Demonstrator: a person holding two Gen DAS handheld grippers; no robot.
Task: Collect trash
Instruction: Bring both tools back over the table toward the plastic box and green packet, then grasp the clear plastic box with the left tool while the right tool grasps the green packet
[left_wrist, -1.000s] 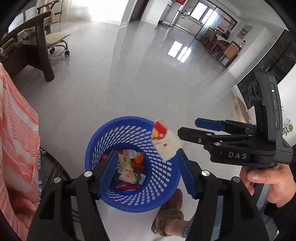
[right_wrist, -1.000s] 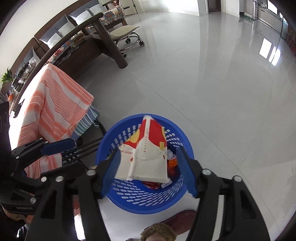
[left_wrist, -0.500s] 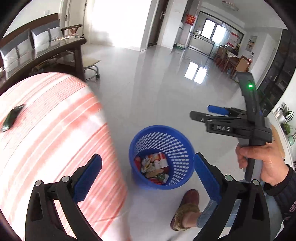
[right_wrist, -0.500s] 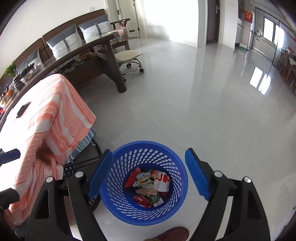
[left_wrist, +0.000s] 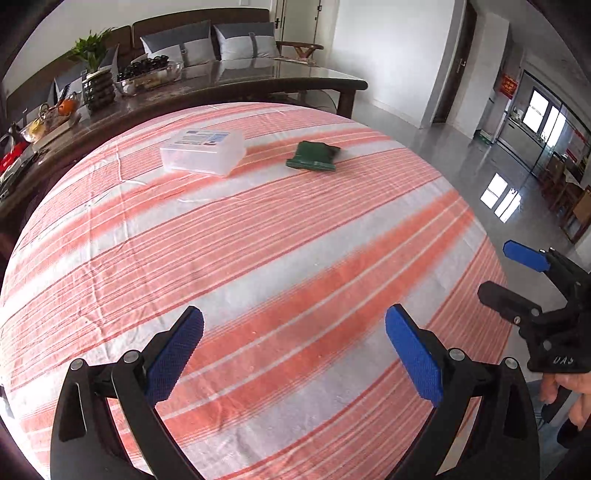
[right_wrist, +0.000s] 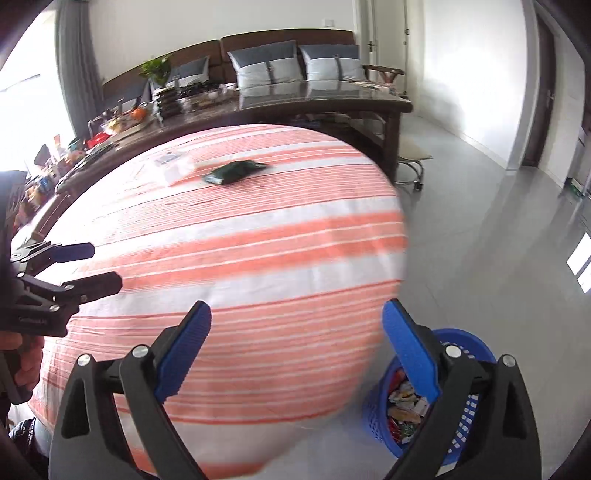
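A dark green packet (left_wrist: 313, 156) lies on the far part of the orange-striped tablecloth (left_wrist: 258, 258); it also shows in the right wrist view (right_wrist: 233, 171). My left gripper (left_wrist: 295, 354) is open and empty over the near part of the table. My right gripper (right_wrist: 295, 350) is open and empty near the table's right edge; it shows at the right of the left wrist view (left_wrist: 517, 280). The blue basket (right_wrist: 373, 410) with several wrappers stands on the floor at the lower right, partly hidden by my right finger.
A clear plastic box (left_wrist: 203, 150) lies left of the green packet. A dark wooden table (left_wrist: 221, 85) with plants and bowls stands behind, then a sofa with grey cushions (right_wrist: 295, 62). A stool (right_wrist: 412, 158) stands on the glossy floor to the right.
The red and white wrapper dropped from my right gripper into the basket. Both grippers then swung up from the basket to face the table, open and empty.
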